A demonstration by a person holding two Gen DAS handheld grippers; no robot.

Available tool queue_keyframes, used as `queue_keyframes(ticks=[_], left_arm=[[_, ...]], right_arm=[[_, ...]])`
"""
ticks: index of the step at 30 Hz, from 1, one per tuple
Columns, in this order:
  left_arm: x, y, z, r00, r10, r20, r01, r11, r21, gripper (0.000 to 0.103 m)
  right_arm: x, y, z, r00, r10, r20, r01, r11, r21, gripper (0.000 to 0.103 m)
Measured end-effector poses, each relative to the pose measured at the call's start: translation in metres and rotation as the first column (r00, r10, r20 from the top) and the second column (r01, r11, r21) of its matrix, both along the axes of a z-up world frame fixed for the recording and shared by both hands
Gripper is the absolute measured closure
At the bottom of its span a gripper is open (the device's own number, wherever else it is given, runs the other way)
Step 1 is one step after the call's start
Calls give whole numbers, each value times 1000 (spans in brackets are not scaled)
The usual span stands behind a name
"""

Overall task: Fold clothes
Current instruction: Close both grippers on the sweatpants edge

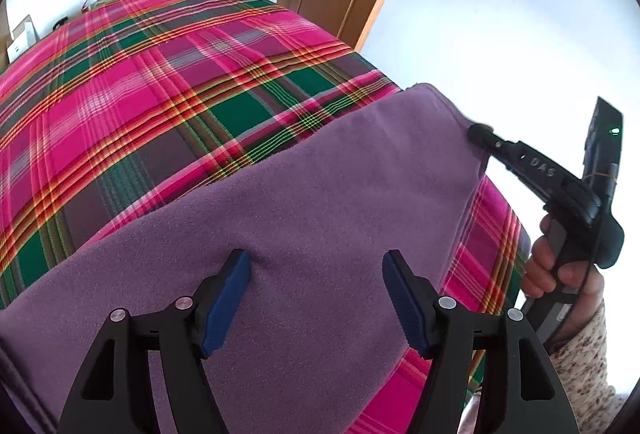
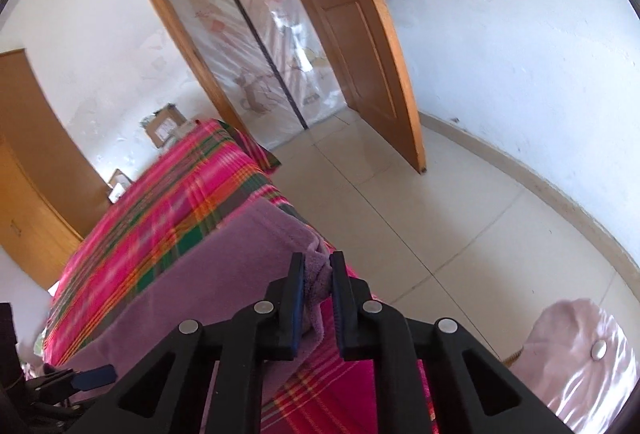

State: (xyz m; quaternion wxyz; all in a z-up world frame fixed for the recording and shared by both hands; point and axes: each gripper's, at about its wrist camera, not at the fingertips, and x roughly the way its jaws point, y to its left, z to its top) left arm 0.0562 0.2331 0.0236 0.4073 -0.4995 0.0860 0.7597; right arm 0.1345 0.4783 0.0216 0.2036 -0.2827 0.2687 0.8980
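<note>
The cloth (image 1: pixel 304 218) was plain purple; the bedspread (image 1: pixel 132 82) was plaid — pink, green, orange lines; the door (image 2: pixel 360 46) was orange-brown.

One purple fleece garment (image 1: pixel 304 218) lies on one bed with a pink-and-green plaid cover (image 1: pixel 160 86). Two black grippers: left gripper (image 1: pixel 316 266), right gripper (image 2: pixel 317 266). One brown wooden door (image 2: pixel 360 46).
</note>
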Motion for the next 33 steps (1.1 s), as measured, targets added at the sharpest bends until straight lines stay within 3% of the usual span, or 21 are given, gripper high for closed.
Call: queue_keyframes(ticks=[7,14,18,22,25,28,29,31,33], left_arm=[[-20,7,2,995,29,92,-35,998,60,32],[-40,15,3,981,52,186,-74,990,116,32],[-50,33,0,978,44,206,-65,993,100,32],[-65,42,-1,959,84,272,-127,981,147,33],[-71,53,-2,950,74,302,-121,983,138,33],[-73,51,3,926,35,375,-120,971,205,33],[-72,50,7,924,22,381,-120,964,236,33],[-71,48,16,947,27,321,-117,957,266,33],[-68,54,16,973,55,225,-105,971,215,33]], right_arm=[[1,-14,20,995,79,-59,-76,996,36,90],[5,-10,15,996,69,-53,-68,998,14,90],[8,-8,14,997,66,-50,-65,998,10,90],[8,-6,13,997,58,-52,-58,998,-5,90],[8,-5,10,998,51,-47,-52,999,-12,90],[9,-1,7,998,42,-49,-43,999,-32,90],[10,0,6,998,41,-50,-42,998,-37,90],[9,2,4,998,40,-48,-42,998,-41,90],[9,3,3,998,40,-48,-42,998,-44,90]])
